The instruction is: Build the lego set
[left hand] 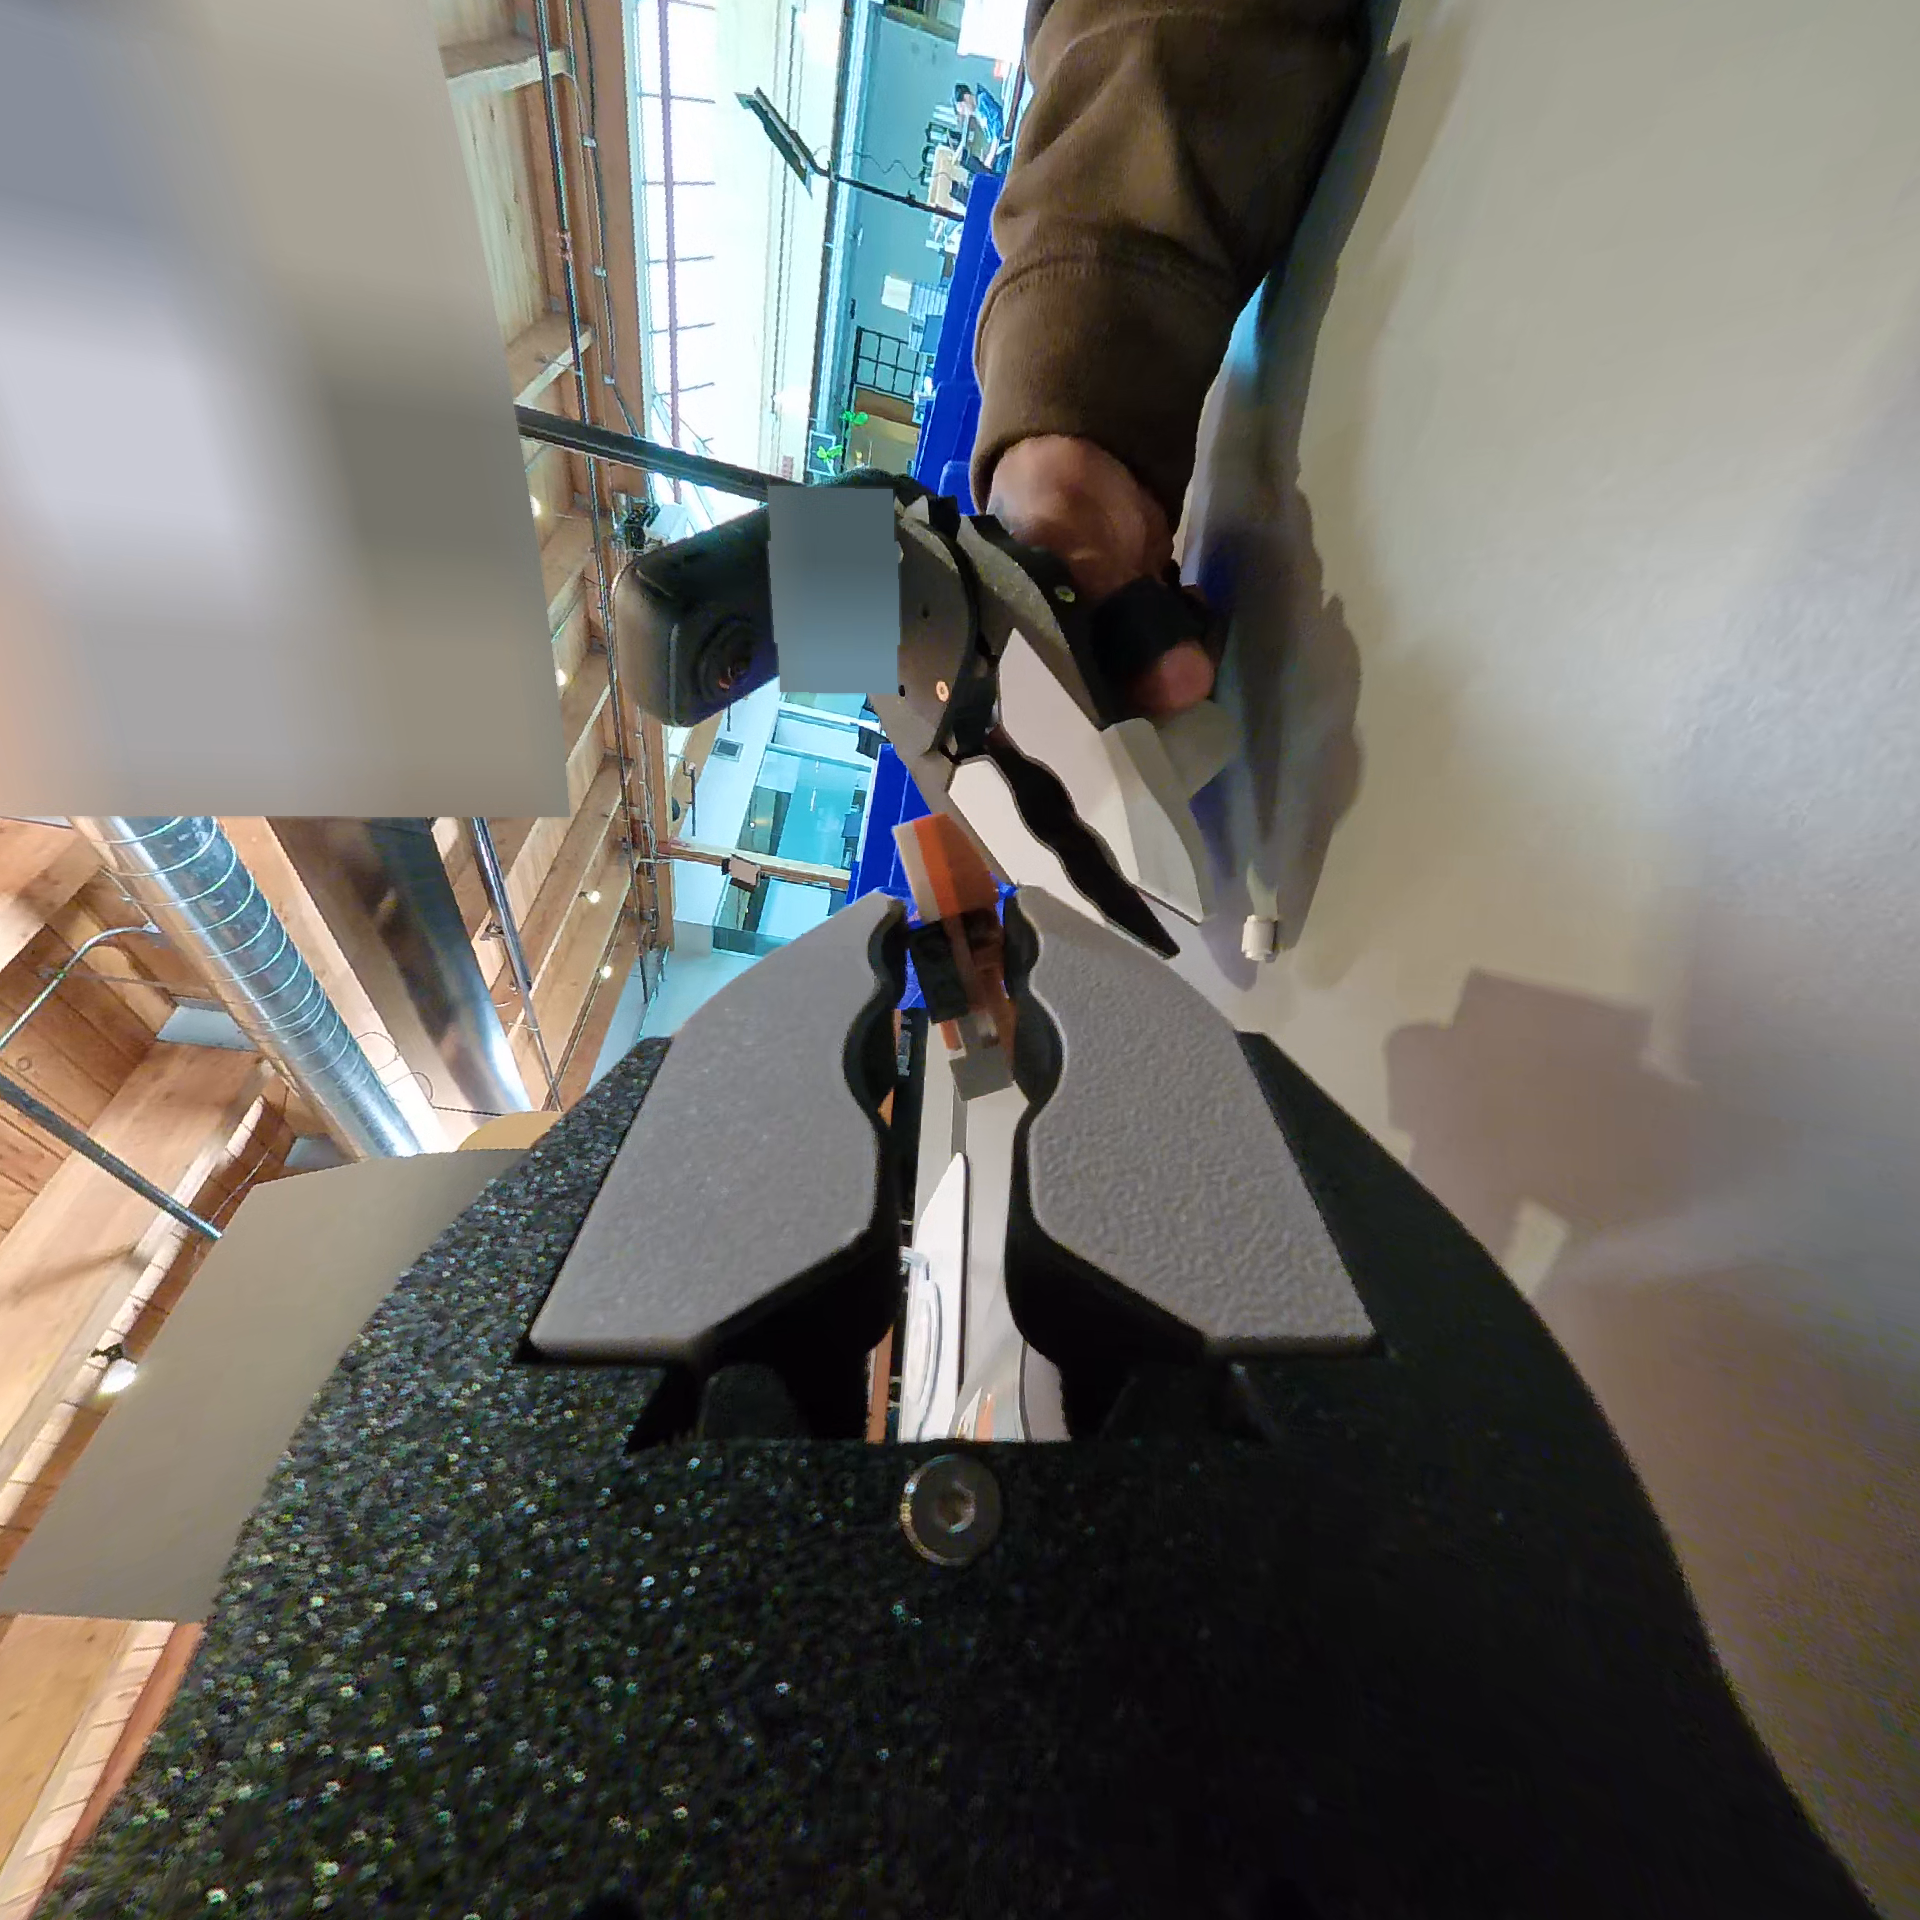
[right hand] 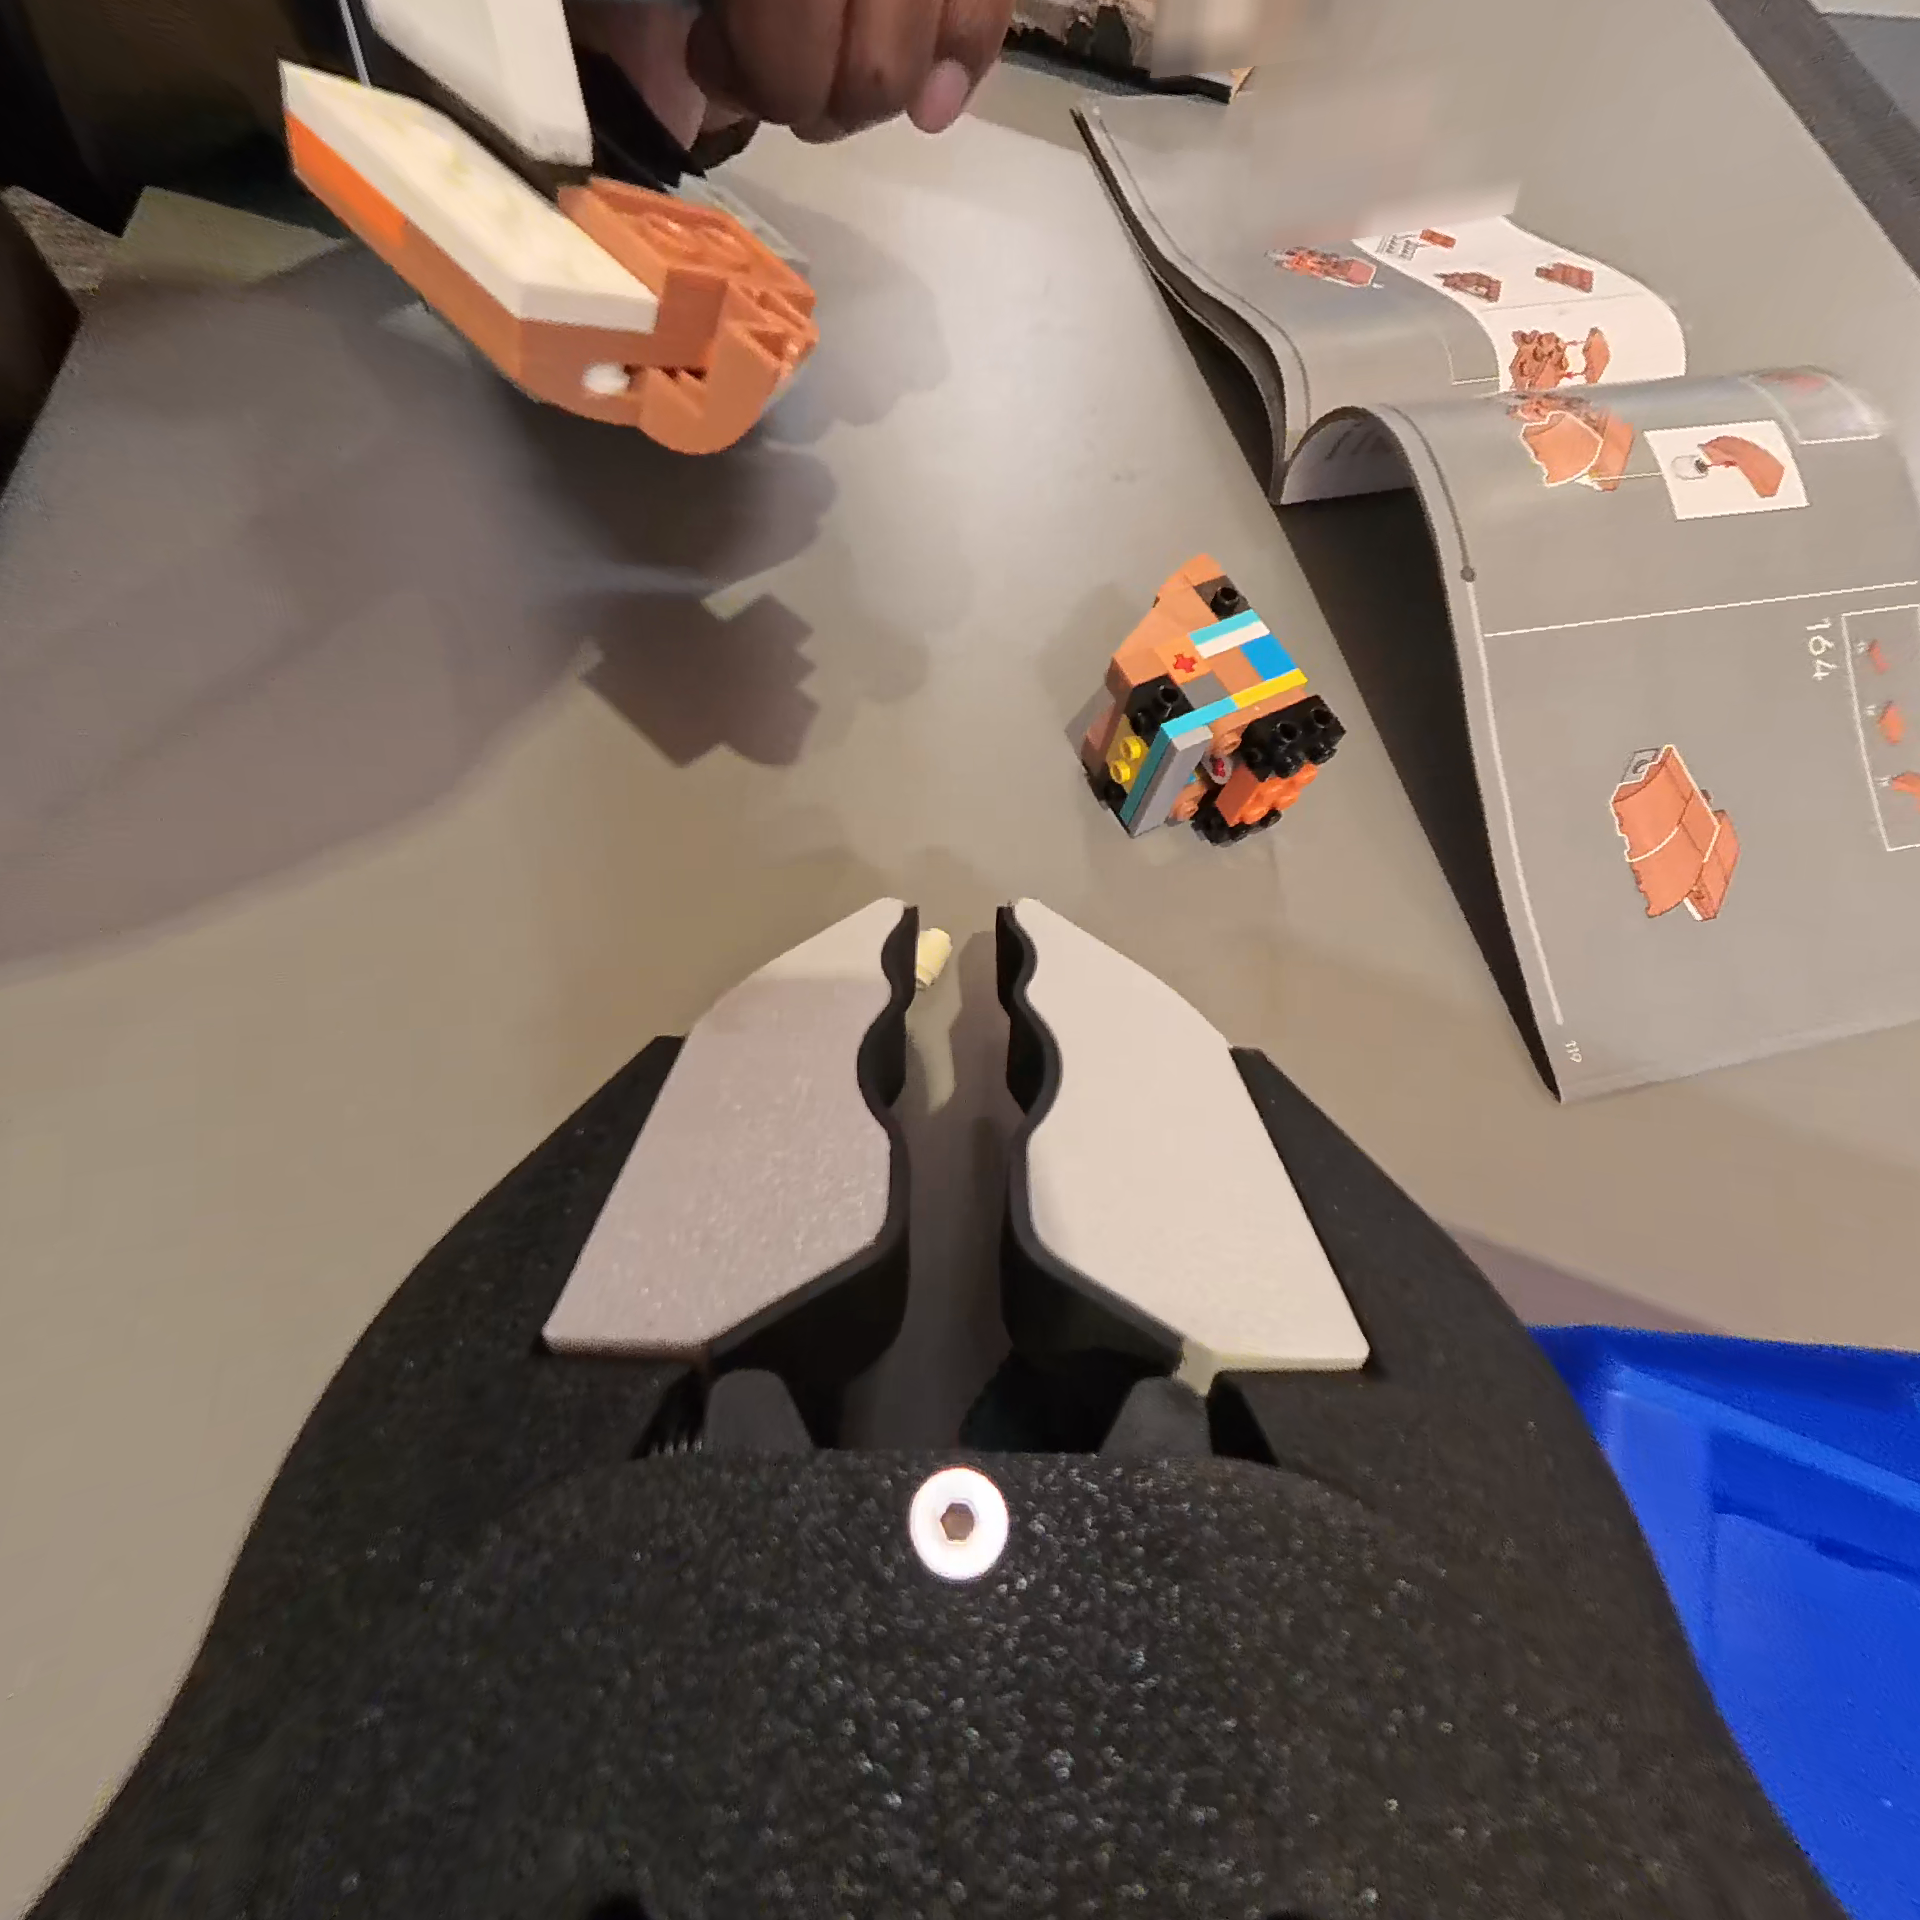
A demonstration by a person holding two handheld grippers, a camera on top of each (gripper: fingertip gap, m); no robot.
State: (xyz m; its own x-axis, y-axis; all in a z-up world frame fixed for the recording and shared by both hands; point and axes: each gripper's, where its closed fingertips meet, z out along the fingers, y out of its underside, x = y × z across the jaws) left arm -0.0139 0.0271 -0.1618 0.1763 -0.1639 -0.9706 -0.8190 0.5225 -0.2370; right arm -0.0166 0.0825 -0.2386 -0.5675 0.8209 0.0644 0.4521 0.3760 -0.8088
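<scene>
My left gripper (left hand: 954,935) is shut on an orange and white lego assembly (left hand: 951,914) and holds it in the air. The assembly also shows in the right wrist view (right hand: 551,301) at the upper left, above the grey table (right hand: 364,935). My right gripper (right hand: 956,925) is low over the table with its jaws a little apart. A tiny cream lego piece (right hand: 932,954) lies between its fingertips, against the left one. In the left wrist view the right gripper (left hand: 1184,925) is held by a hand in a brown sleeve (left hand: 1122,291), with the cream piece (left hand: 1259,930) at its tips.
A small multi-coloured lego block (right hand: 1210,707) lies on the table ahead and to the right. An open instruction booklet (right hand: 1621,665) lies at the right. A blue bin (right hand: 1766,1579) sits at the near right. A person's hand (right hand: 842,57) is at the top. My right fingertips sit around 10 cm from my left ones.
</scene>
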